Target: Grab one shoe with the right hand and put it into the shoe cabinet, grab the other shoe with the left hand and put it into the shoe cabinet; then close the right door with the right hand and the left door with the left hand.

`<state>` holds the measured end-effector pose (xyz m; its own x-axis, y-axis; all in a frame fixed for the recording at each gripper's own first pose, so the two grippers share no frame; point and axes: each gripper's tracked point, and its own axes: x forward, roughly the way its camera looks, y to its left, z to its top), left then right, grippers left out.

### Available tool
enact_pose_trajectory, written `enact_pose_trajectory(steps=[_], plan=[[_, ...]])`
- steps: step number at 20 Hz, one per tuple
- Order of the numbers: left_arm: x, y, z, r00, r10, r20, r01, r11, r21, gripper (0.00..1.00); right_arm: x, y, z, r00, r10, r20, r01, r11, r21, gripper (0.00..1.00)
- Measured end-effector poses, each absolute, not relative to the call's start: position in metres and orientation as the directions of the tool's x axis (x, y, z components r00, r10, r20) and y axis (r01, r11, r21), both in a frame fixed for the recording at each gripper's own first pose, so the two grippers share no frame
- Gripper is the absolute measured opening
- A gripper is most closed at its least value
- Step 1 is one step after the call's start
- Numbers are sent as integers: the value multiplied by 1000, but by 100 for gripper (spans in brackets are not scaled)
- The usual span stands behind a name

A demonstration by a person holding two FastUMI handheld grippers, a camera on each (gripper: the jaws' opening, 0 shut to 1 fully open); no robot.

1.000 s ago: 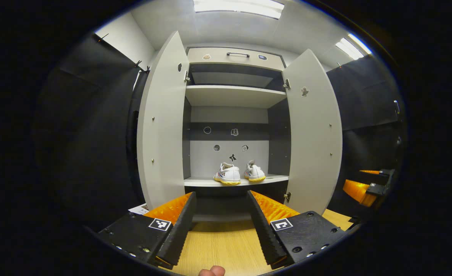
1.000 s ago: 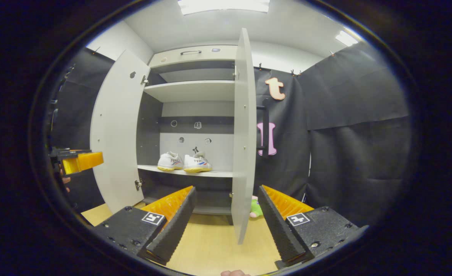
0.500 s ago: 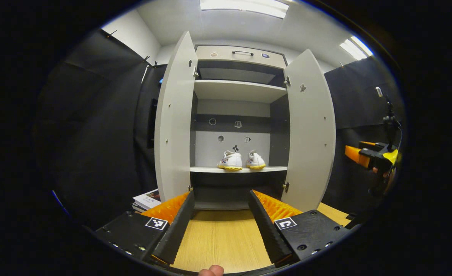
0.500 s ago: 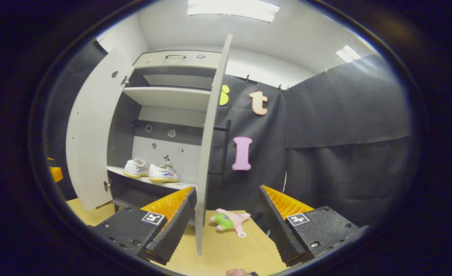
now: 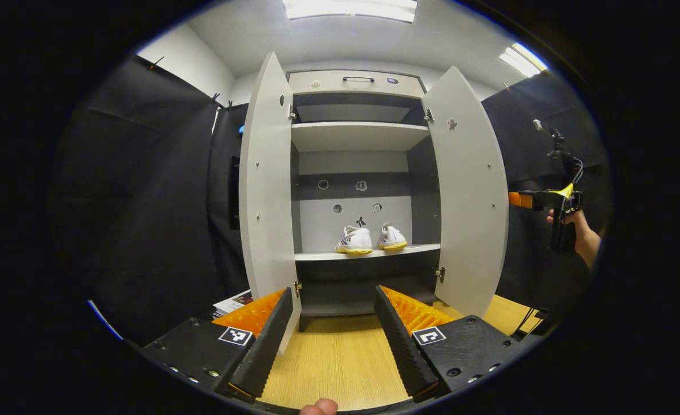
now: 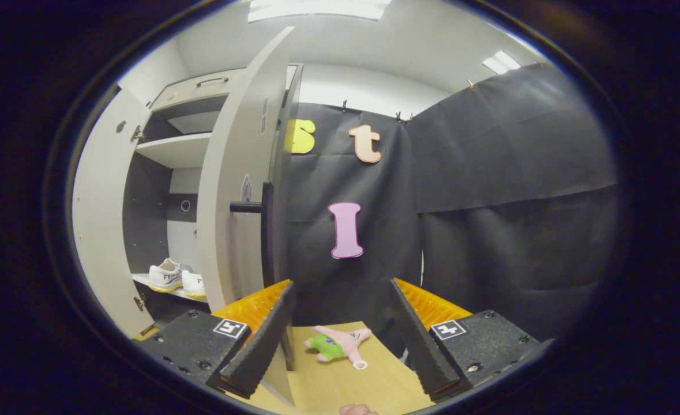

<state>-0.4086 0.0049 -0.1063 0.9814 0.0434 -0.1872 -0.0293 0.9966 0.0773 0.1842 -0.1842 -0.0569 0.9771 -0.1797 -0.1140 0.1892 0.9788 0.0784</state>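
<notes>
Fingers of both grippers spread wide, nothing between them: left gripper (image 5: pixel 331 340) points at the open cabinet front; right gripper (image 6: pixel 342 337) sits off to the right of the cabinet, aimed past the edge of the right door.

Shoe cabinet (image 5: pixel 356 86): stands on the wooden floor (image 5: pixel 334 363), both doors open. Left door (image 5: pixel 267 184) and right door (image 5: pixel 469 190) swung outward. Right door (image 6: pixel 233 190) seen from its outer side in the right gripper view, dark bar handle (image 6: pixel 266 230) facing the camera.

Two white shoes (image 5: pixel 371 239) side by side on the lower shelf (image 5: pixel 368 251), heels toward the opening; also visible at (image 6: pixel 175 279).

Right gripper (image 5: pixel 527 199) held by a hand (image 5: pixel 576 227) beyond the right door.

Pink and green plush toy (image 6: pixel 337 343) on the floor just beyond the right gripper's fingers. Stack of books (image 5: pixel 233 301) behind the left door's lower edge.
</notes>
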Motion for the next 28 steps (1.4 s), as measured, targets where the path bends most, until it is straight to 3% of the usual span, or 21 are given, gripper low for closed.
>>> enact_pose_trajectory(steps=[9,10,20,21,24,28], plan=[[-397,-10,-109,982,10,-187,5,997,80,86,184,-163,-51,986,-143,-90,148,988,52,92],[-397,-11,-110,982,6,-187,10,997,80,86,183,-147,-48,989,-117,-91,123,990,63,96],[-398,-9,-114,979,34,-200,-16,996,91,86,195,-58,-42,997,20,-69,-13,995,101,96],[-399,-8,-114,979,42,-198,-24,995,93,86,200,-45,-40,997,40,-66,-33,995,97,92],[-402,-6,-113,977,68,-204,-49,994,98,86,214,-11,-38,994,83,-63,-77,992,102,96],[-404,-2,-108,974,102,-204,-82,991,104,86,213,6,-20,996,93,-17,-91,993,73,97]])
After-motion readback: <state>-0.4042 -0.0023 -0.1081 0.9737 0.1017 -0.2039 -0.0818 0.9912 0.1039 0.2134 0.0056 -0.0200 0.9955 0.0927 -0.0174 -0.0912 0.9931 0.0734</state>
